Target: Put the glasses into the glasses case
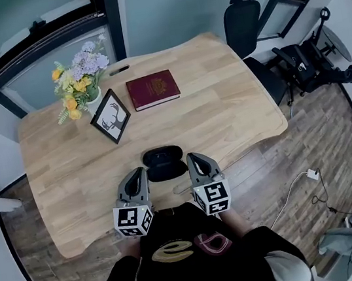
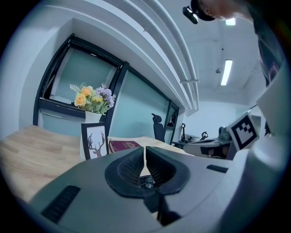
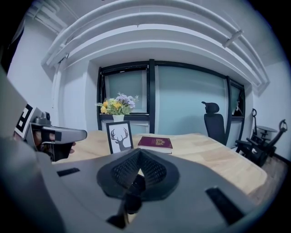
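Note:
A black glasses case (image 1: 164,163) lies near the table's front edge, between my two grippers. I cannot tell whether its lid is up, and no glasses show in any view. My left gripper (image 1: 139,174) rests just left of the case, my right gripper (image 1: 193,161) just right of it, and both point away from me across the table. In the left gripper view the left gripper (image 2: 145,150) has its pads together with nothing between them. The right gripper (image 3: 139,153) is shut and empty in its own view too.
Further back on the wooden table (image 1: 222,96) are a red book (image 1: 153,89), a framed deer picture (image 1: 110,116) and a vase of flowers (image 1: 81,82). A black office chair (image 1: 243,20) stands beyond the table's right end. The person's torso is at the front edge.

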Demonstrator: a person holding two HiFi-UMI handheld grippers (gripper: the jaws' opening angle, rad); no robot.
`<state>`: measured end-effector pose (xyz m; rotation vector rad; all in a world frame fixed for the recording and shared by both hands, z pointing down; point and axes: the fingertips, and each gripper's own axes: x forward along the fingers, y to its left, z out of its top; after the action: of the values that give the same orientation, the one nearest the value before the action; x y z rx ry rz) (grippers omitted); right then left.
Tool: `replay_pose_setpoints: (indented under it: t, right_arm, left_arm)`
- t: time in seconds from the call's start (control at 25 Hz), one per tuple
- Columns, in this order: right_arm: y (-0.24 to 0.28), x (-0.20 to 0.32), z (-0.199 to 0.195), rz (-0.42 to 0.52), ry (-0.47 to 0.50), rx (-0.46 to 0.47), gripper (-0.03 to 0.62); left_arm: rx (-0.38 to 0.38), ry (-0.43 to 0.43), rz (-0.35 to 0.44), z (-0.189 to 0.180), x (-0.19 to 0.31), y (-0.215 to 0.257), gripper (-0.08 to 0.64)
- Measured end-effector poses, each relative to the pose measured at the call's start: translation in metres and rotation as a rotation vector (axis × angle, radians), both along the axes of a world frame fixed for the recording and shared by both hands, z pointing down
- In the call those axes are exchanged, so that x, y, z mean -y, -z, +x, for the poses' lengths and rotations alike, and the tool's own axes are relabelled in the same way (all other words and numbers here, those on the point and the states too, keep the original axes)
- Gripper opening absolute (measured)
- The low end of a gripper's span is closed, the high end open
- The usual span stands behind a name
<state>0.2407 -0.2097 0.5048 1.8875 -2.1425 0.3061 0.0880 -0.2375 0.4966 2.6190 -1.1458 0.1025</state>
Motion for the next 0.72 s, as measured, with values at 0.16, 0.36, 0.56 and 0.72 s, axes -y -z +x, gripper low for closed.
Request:
replay_pose_setpoints:
  t: [0.16, 0.36, 0.56, 0.72]
  right_arm:
    - [0.002, 0.002, -0.004, 0.007, 0.016, -0.016, 0.011]
    - [-0.001, 0.003, -0.014, -0.001, 0.044, -0.042, 0.011]
    - [0.000, 0.006, -0.023, 0.010, 0.070, -0.059, 0.011]
    - [-0.001, 0.008, -0.027, 0.009, 0.079, -0.066, 0.011]
  left_arm:
    - [-0.003, 0.003, 0.006, -0.002, 0.001, 0.002, 0.026]
    - [-0.004, 0.010, 0.006, -0.007, 0.000, 0.003, 0.026]
    - [-0.003, 0.028, 0.004, -0.016, 0.002, 0.002, 0.026]
    - [-0.006, 0.036, 0.000, -0.021, 0.002, 0.000, 0.026]
